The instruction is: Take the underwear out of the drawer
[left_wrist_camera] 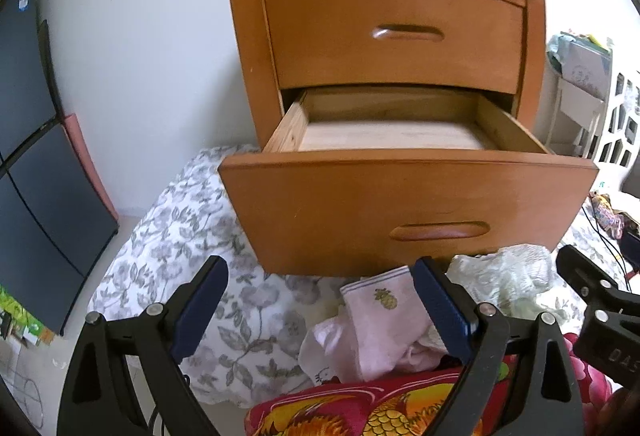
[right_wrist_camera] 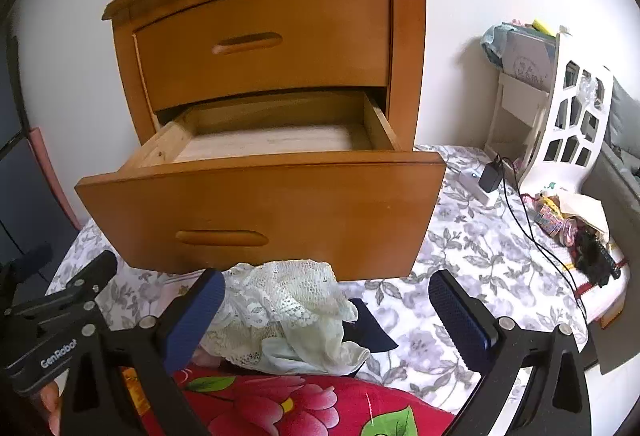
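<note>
Floral bedsheet (right_wrist_camera: 480, 248) carries a wooden nightstand (left_wrist_camera: 384, 16), bottom drawer (left_wrist_camera: 400, 204) pulled out. Pink underwear (left_wrist_camera: 380, 328) and white lace underwear (right_wrist_camera: 288, 300) lie before it. Left tool (left_wrist_camera: 320, 316) and right tool (right_wrist_camera: 328, 316) both spread wide, holding nothing.

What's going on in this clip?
A person holds two grippers over a bed, facing a wooden nightstand. Its lower drawer is pulled out, and the part of its floor in view is bare. Pink underwear and white lace underwear lie on the floral bedsheet in front. The left gripper and right gripper are both open, holding nothing.
</note>
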Motion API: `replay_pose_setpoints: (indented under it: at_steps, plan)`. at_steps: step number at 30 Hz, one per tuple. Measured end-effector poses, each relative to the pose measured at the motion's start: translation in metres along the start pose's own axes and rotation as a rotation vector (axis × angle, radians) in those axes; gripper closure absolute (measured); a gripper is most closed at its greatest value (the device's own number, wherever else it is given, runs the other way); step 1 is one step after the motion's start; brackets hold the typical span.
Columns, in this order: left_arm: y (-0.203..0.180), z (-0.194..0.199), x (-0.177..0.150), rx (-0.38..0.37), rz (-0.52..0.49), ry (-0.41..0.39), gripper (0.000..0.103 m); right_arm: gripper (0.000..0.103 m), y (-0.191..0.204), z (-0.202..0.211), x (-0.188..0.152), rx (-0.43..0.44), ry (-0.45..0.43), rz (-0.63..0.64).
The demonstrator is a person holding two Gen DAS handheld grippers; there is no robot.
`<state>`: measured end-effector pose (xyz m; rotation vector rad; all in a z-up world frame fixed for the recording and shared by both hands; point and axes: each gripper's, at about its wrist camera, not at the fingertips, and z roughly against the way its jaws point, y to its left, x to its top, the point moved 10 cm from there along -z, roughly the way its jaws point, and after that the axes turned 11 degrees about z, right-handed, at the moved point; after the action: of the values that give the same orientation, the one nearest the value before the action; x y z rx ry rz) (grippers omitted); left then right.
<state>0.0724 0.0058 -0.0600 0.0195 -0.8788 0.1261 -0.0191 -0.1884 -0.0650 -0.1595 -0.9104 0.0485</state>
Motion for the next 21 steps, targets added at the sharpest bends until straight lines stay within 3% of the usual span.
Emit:
replay_pose_setpoints:
  at_steps: [7, 21]
  plan:
    - [-0.0056, 0.0073, 0.0027, -0.010, -0.020, -0.034, 0.009, 0.000, 0.0000, 0.0022, 0.0023, -0.006, -0.015, 0.004]
    - [-0.0023, 0.0041, 0.0006, -0.031, 0.014, -0.021, 0.009, 0.000, 0.0007, 0.0029, 0.0027, -0.011, -0.019, 0.009]
